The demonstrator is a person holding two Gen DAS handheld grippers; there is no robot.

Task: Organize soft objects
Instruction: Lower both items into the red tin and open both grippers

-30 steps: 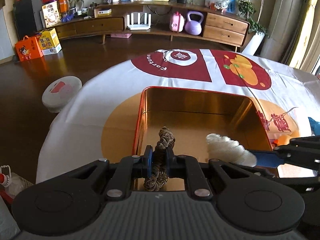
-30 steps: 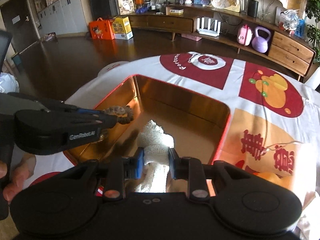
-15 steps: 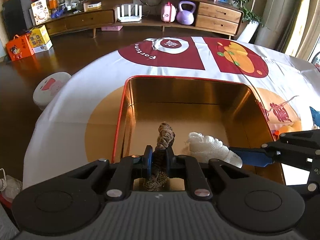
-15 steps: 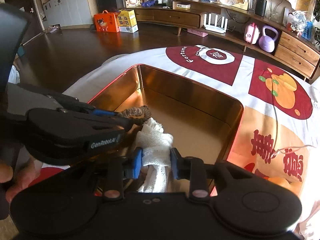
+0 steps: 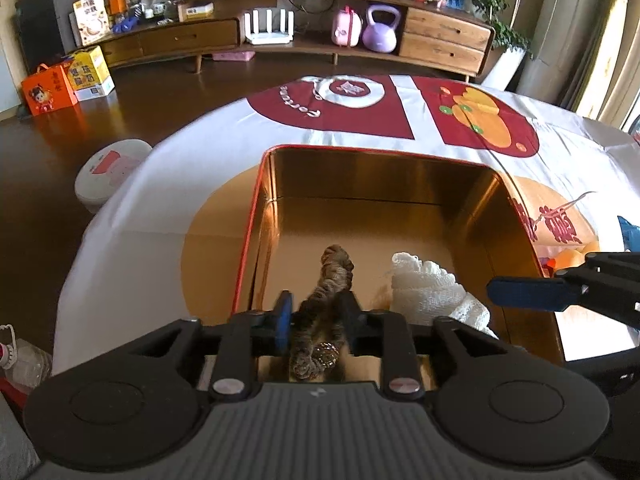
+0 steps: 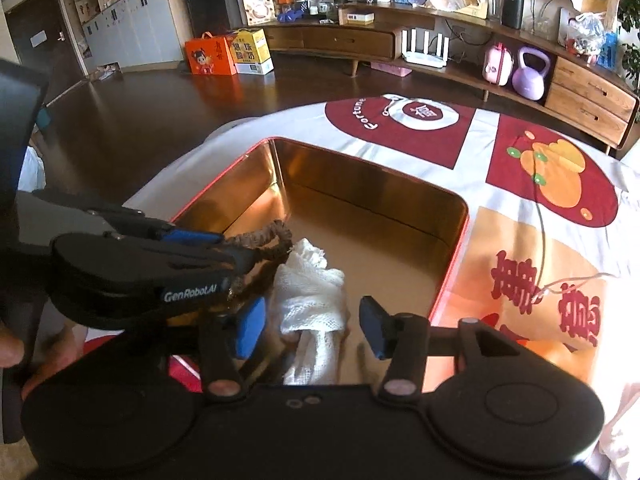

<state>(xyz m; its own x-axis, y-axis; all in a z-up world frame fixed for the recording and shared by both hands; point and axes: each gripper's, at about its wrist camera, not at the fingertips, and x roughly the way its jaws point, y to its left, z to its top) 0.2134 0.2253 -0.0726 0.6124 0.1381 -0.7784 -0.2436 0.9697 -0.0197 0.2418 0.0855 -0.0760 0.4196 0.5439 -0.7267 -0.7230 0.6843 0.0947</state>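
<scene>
A red-rimmed gold tin box (image 5: 400, 184) (image 6: 372, 184) sits on the patterned tablecloth. My left gripper (image 5: 316, 316) is partly spread, with a brown braided scrunchie (image 5: 332, 280) (image 6: 260, 240) still between its pads, over the box's near left corner. My right gripper (image 6: 308, 326) is open. A white knitted cloth (image 6: 312, 296) (image 5: 428, 292) lies between its fingers on the box floor, just right of the scrunchie. The right gripper's blue pad (image 5: 524, 292) shows in the left wrist view.
The tablecloth (image 6: 520, 240) covers a round table. An orange item and a blue item (image 5: 628, 236) lie right of the box. A white robot vacuum (image 5: 112, 168) sits on the floor at left. A long wooden sideboard (image 5: 320, 36) stands behind.
My right gripper has opened and let go of the white cloth, which now rests in the box. My left gripper's fingers have spread a little around the scrunchie.
</scene>
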